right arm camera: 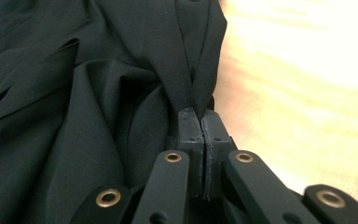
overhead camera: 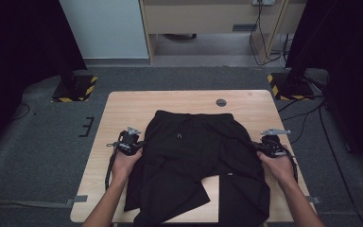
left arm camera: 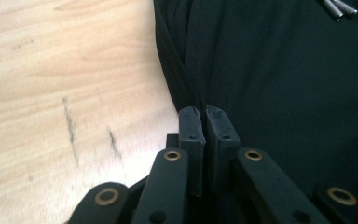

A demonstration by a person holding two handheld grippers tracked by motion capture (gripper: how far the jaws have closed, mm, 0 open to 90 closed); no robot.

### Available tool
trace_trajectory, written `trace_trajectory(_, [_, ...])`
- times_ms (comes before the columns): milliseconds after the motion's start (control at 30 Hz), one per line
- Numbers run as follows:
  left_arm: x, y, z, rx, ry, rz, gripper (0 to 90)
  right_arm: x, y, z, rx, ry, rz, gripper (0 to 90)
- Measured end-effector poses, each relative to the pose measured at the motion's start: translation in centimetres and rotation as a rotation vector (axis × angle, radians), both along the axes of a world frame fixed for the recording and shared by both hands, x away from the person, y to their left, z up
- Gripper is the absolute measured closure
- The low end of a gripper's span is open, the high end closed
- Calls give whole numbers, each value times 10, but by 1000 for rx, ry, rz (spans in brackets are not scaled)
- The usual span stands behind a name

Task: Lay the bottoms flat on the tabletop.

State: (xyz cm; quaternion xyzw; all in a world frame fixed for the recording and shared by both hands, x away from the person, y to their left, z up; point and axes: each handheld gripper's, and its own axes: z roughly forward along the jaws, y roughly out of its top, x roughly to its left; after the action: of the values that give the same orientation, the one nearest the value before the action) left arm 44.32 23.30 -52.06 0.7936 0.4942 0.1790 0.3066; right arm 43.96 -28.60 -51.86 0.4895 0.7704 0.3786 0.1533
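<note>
The left gripper (left arm camera: 205,116) is pinching the black shorts (overhead camera: 194,156) edge between its jaws; the right gripper (right arm camera: 200,119) is clamping a fold on the table (overhead camera: 123,104).

Each gripper, the left gripper (overhead camera: 131,143) and the right gripper (overhead camera: 270,144), is a black body topped by a grey three-cornered plate, with a black cable trailing from it. Their flat black link arms carry brass-ringed rivets and end in squared rubber pads (left arm camera: 191,128). The person's forearms are unsleeved.
</note>
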Motion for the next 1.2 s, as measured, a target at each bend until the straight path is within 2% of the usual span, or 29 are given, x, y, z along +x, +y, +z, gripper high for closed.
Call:
trace_trajectory(67, [-6,2,0,-2,1,-12,855,-14,0,2,5,10,15,888])
trace_trajectory(133, [-11,4,0,-6,7,-25,853,-17,0,3,0,8,22,886])
trace_trajectory(167, [-13,5,1,-10,15,-36,824,-19,0,5,5,8,37,835])
trace_trajectory(200, [-14,5,2,-2,17,-46,824,-19,0,5,5,8,37,835])
trace_trajectory(233, [-13,5,4,9,5,-45,776,-18,-1,7,18,9,39,739])
trace_trajectory(300, [-10,6,11,4,-39,-30,594,-11,0,12,22,-5,35,596])
trace_trajectory(333, [-7,7,15,-10,-58,-21,465,-1,2,18,46,-31,11,465])
trace_trajectory(367, [2,7,23,-34,-84,-15,427,4,3,21,55,-35,-1,407])
trace_trajectory(400, [7,5,26,-37,-102,-15,398,11,5,24,54,-39,-10,366])
trace_trajectory(433, [7,5,26,-37,-102,-15,383,18,7,26,52,-46,-11,330])
trace_trajectory(533, [24,1,33,-30,-130,-20,368,31,10,29,63,-45,-14,301])
trace_trajectory(567, [30,0,34,-30,-129,-19,355,38,12,29,68,-39,-16,301])
trace_trajectory(733, [52,1,36,-45,-113,2,383,62,21,28,33,-20,-10,529])
trace_trajectory(800, [56,2,36,-34,-107,2,403,68,24,25,11,-7,-23,584])
trace_trajectory(833, [57,3,36,-36,-117,2,437,72,26,19,11,19,-8,596])
trace_trajectory(867, [58,4,35,-40,-121,4,437,72,26,19,11,19,-8,596])
trace_trajectory(1000, [61,9,30,-47,-117,15,445,75,34,9,15,65,29,512])
trace_trajectory(1033, [63,10,29,-57,-114,17,443,75,36,7,9,78,36,525])
trace_trajectory(1067, [65,10,25,-63,-109,13,439,74,39,4,-27,92,49,649])
trace_trajectory(1100, [66,9,23,-60,-112,9,436,73,40,3,-37,100,46,713])
trace_trajectory(1133, [66,9,23,-60,-112,9,436,73,40,3,-37,100,46,713])
trace_trajectory(1200, [68,7,19,-60,-109,4,436,72,40,2,-40,99,51,813])
